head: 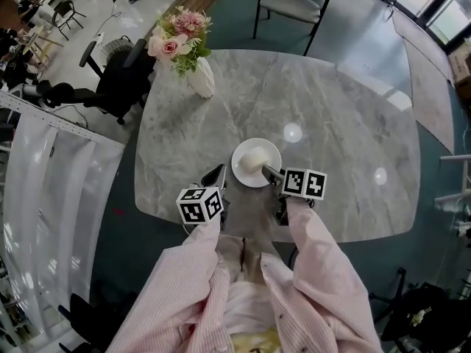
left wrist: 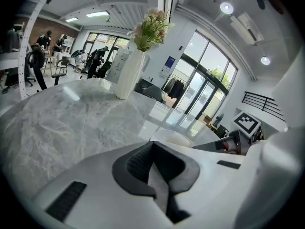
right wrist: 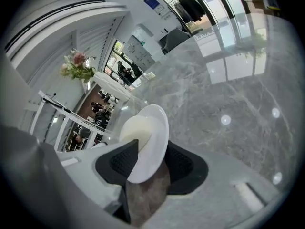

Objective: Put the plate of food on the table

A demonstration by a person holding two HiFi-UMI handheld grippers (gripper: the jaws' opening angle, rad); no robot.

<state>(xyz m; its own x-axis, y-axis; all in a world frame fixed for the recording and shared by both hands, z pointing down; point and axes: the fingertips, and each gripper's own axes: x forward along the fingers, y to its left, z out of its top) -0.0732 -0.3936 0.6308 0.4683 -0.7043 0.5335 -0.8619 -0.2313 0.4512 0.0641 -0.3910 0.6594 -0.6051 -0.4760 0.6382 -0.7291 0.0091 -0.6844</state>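
A white plate (head: 256,162) with a pale mound of food (head: 252,156) rests on the grey marble table (head: 331,109) near its front edge. My right gripper (head: 268,173) is at the plate's near right rim. In the right gripper view the plate (right wrist: 151,140) stands edge-on between the spread jaws of the right gripper (right wrist: 147,163), the food (right wrist: 135,130) beside the left pad; the pads do not clamp it. My left gripper (head: 218,176) hovers just left of the plate, shut and empty (left wrist: 155,168); the plate's rim (left wrist: 172,137) shows just beyond it.
A white vase of pink flowers (head: 200,78) stands at the table's far left (left wrist: 127,73). A grey chair (head: 294,2) sits beyond the table and a black office chair (head: 110,83) to its left. White partitions line the left side.
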